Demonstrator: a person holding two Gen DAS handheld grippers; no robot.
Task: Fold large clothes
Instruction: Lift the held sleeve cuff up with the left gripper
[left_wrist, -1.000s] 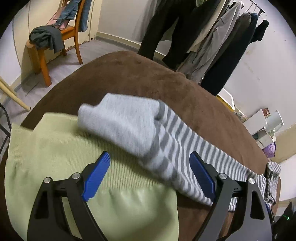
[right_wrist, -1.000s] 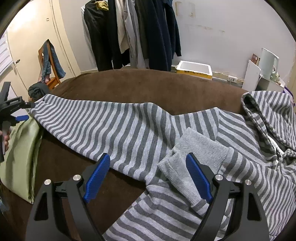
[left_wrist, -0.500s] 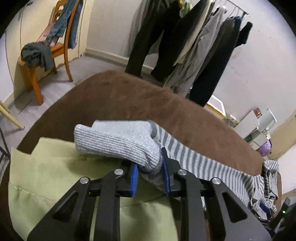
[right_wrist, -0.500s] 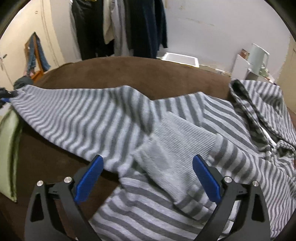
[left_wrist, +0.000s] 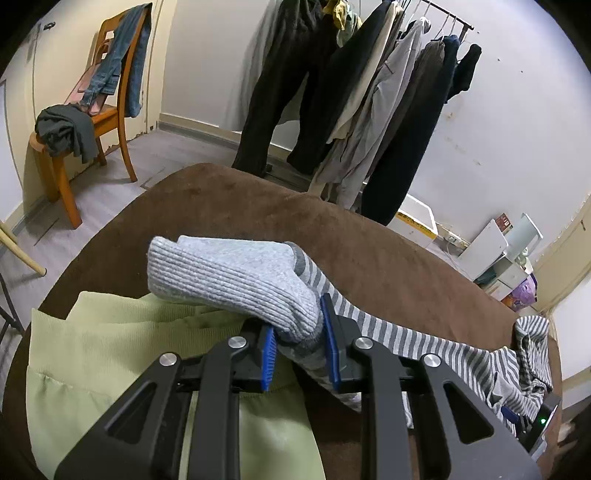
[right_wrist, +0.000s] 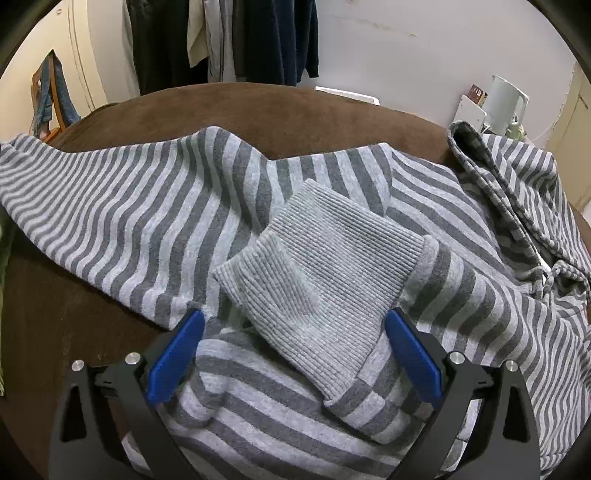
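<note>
A grey striped hoodie (right_wrist: 155, 206) lies spread on a brown bed cover (right_wrist: 295, 110). My left gripper (left_wrist: 300, 345) is shut on the ribbed cuff (left_wrist: 236, 280) of one sleeve, lifted above a light green garment (left_wrist: 96, 354). The striped sleeve (left_wrist: 406, 336) trails right toward the hoodie's body. My right gripper (right_wrist: 293, 354) is open, its blue pads on either side of the other ribbed cuff (right_wrist: 321, 280), which lies folded over the hoodie's body. The hood (right_wrist: 517, 184) and drawstring lie at right.
A wooden chair (left_wrist: 92, 122) with jeans and dark clothing stands left on the floor. A rack of hanging dark clothes (left_wrist: 369, 92) stands behind the bed. White boxes and an appliance (left_wrist: 509, 243) sit by the far wall.
My left gripper has closed on the sleeve cuff and lifted it. My right gripper has moved forward and down until its open pads straddle the other cuff.
</note>
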